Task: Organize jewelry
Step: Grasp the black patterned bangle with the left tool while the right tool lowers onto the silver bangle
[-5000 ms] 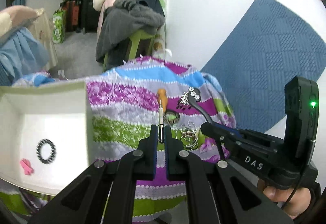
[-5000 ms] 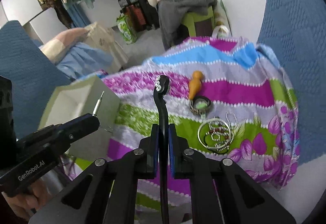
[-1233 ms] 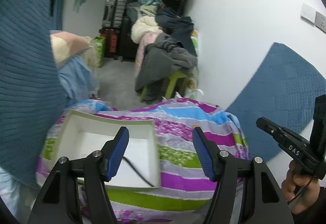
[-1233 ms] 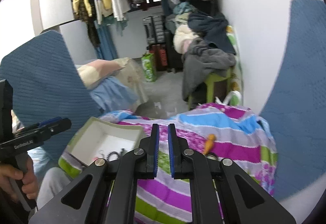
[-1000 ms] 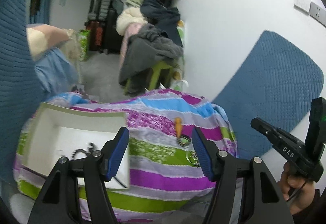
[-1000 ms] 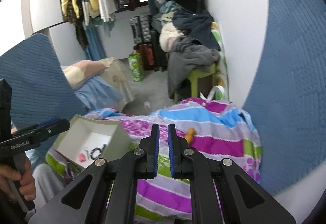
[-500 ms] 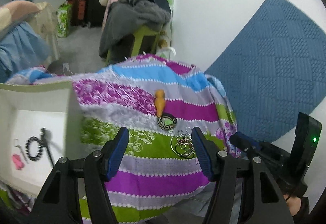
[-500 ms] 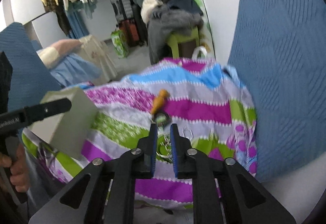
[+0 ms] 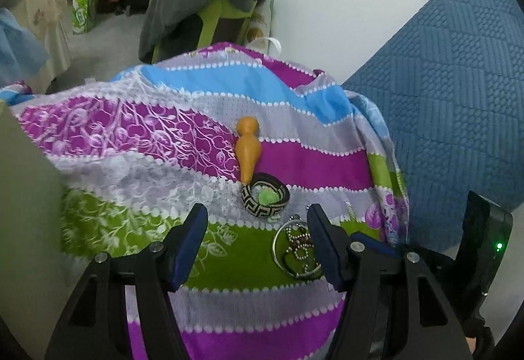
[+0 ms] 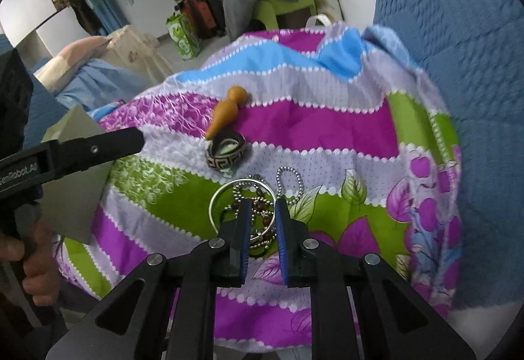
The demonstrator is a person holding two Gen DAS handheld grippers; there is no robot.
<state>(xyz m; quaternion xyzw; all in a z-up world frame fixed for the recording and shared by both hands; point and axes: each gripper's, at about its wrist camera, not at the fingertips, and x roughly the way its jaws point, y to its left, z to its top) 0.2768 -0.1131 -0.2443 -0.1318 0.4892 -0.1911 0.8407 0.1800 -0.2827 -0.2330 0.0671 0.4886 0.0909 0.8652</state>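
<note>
On the cloth-covered desk (image 9: 157, 170): gourd-shaped piece (image 9: 248, 147) farthest back, tip touching patterned bangle (image 9: 265, 199) just before it. Nearer and to the right, tangle of thin bangles and bead chains (image 10: 252, 209). Box (image 10: 75, 183) at the left edge. Left tongs (image 9: 257, 242) spread wide before the patterned bangle. Right tongs (image 10: 262, 242) over the tangle, a narrow gap between the fingers.

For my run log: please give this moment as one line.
left tongs: open, empty | right tongs: open, over bangle pile | cuff, gourd: on cloth
</note>
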